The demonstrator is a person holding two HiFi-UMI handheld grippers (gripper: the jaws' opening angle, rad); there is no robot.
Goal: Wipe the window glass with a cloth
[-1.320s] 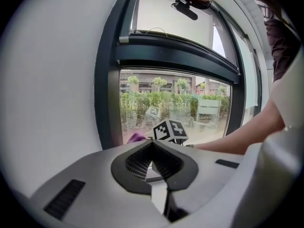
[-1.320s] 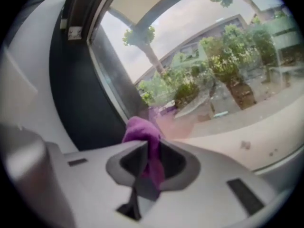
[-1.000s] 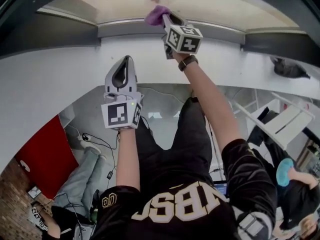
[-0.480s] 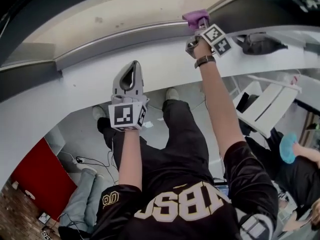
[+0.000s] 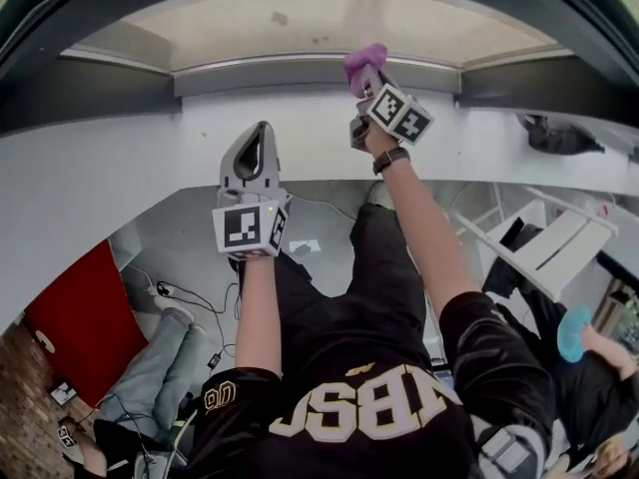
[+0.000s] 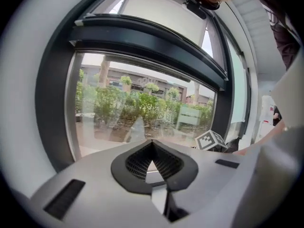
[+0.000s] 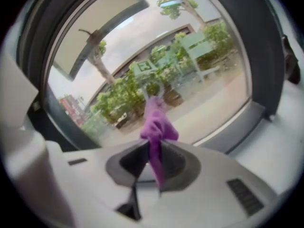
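A purple cloth [image 7: 156,127] [image 5: 363,63] is pinched in my right gripper [image 7: 153,148] [image 5: 371,76], which is shut on it. The cloth's bunched end sits against or just off the window glass [image 7: 180,80] [image 5: 300,33] near the pane's lower edge; contact cannot be told. My left gripper [image 5: 258,146] [image 6: 153,156] is held lower and to the left, over the white sill, pointing at the glass [image 6: 137,113] with its jaws shut and nothing between them.
A dark window frame [image 6: 57,118] [image 7: 263,56] surrounds the pane. The white sill [image 5: 150,158] runs below it. A dark object [image 5: 554,135] lies on the sill at the right. A seated person [image 5: 150,387] is at lower left.
My right gripper with the cloth has swept along the bottom of the glass, first rightward, then back toward the middle. The left gripper has stayed roughly in place.
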